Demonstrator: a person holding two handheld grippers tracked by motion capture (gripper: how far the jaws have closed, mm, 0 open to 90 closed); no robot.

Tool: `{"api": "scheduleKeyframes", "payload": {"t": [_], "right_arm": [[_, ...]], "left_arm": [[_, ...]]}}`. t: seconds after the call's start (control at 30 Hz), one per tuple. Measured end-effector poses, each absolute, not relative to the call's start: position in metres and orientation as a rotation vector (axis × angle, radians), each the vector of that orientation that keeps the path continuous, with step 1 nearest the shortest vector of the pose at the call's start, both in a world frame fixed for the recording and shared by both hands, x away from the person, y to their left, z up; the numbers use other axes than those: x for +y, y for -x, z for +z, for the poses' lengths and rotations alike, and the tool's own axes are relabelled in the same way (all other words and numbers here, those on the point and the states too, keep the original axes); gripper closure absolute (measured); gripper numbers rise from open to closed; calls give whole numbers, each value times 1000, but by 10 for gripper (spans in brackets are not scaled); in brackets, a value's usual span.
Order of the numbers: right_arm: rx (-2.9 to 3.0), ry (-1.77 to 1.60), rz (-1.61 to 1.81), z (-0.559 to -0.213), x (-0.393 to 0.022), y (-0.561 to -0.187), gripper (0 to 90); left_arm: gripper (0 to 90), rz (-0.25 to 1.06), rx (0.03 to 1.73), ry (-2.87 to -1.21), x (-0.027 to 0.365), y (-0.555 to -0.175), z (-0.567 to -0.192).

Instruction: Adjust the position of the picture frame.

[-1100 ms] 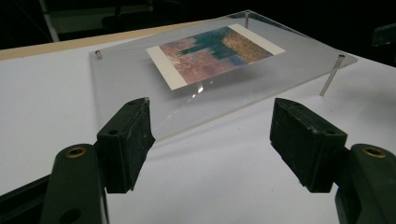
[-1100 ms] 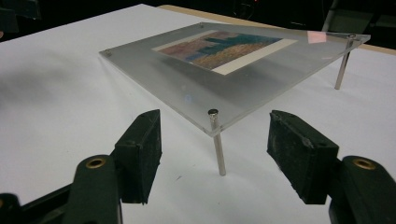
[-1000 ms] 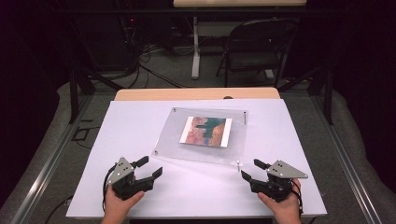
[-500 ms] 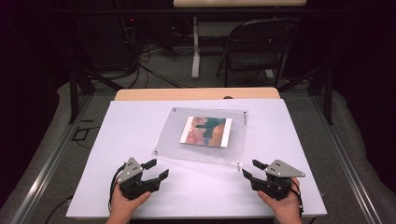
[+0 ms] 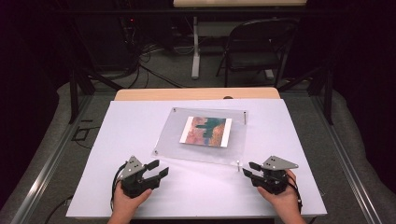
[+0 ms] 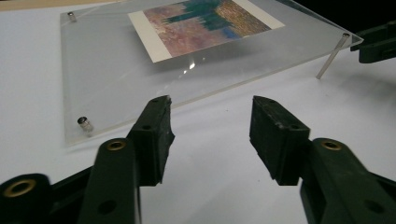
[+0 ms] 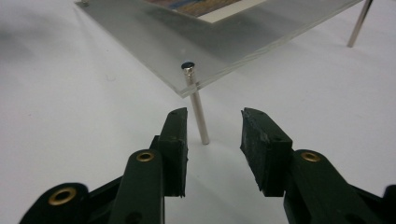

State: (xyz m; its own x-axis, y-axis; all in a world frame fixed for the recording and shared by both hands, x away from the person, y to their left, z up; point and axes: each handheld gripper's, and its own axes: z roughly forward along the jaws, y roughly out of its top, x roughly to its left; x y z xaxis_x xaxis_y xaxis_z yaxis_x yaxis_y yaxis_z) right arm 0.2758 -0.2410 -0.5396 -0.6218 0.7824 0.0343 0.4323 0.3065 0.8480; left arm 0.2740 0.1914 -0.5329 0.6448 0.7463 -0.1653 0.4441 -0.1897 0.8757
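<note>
White table (image 5: pixel 116 135) under dim room light, clear acrylic frame (image 5: pixel 168 140) at its middle.

Going left to right: my left claw (image 5: pixel 158 169) has just been closing, its jaws apart on nothing, aimed at the frame's near left corner; the print (image 5: pixel 206 131) sits sandwiched, raised on metal standoff pins (image 7: pixel 198 109) for display; my right claw (image 5: pixel 248 169), also just closing and empty, lines up on the near right pin, probably to grip it.
</note>
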Motion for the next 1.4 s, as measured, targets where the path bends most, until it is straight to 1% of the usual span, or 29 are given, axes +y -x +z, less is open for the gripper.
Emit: {"api": "scheduleKeyframes", "payload": {"t": [0.23,0.53,0.57,0.6,0.7,0.8,0.97,1.27,1.4], "right_arm": [[2253,-1060,1218,-546,-233,-287,625],[2309,-1029,1217,-551,-225,-299,660],[2309,-1026,1218,-552,-224,-300,666],[2322,-1019,1210,-553,-222,-303,697],[2332,-1011,1218,-554,-220,-305,734],[2340,-996,1226,-554,-219,-306,768],[2329,-1020,1246,-554,-222,-306,815],[2319,-1009,1232,-553,-220,-305,827],[2318,-1012,1237,-553,-219,-304,829]], "left_arm": [[653,355,974,-1820,192,-275,-532],[784,340,981,-1846,184,-280,-534],[784,339,990,-1850,182,-280,-534],[812,338,1004,-1858,180,-282,-535],[854,310,1028,-1870,176,-284,-536],[894,317,1031,-1905,171,-288,-537],[900,312,1059,-1929,161,-293,-537],[900,276,1069,-1937,143,-301,-537],[900,245,1053,-1974,131,-302,-541]]}}
